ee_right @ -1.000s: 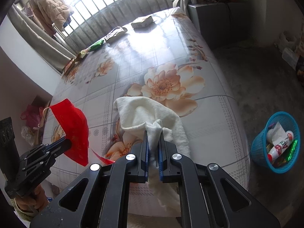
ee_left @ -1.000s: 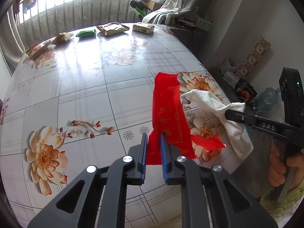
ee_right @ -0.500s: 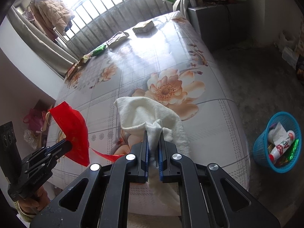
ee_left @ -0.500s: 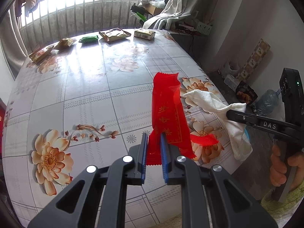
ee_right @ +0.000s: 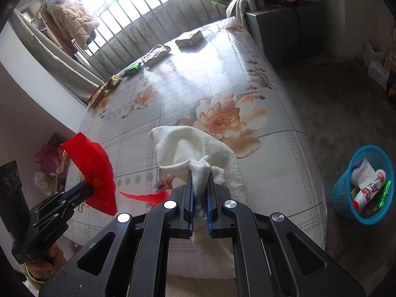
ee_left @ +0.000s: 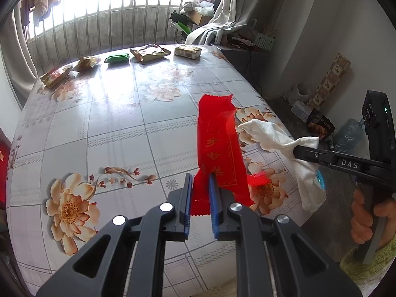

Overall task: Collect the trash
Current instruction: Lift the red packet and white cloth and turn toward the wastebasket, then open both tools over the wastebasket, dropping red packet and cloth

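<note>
My left gripper is shut on a red plastic wrapper with gold print, held upright above the near edge of the floral table. A torn red strip hangs off its right side. The right gripper is shut on a bunched white cloth that drapes over the table's near edge. In the right wrist view the red wrapper shows at the left in the left gripper. In the left wrist view the right gripper holds the white cloth at the right.
Several snack packets line the table's far edge by the window bars. A blue basket holding trash stands on the floor to the right of the table. A dark cabinet stands beyond the table's far right corner.
The view has pulled back a little from the table in both cameras, so more of the far side shows. Both grips hold as before.
</note>
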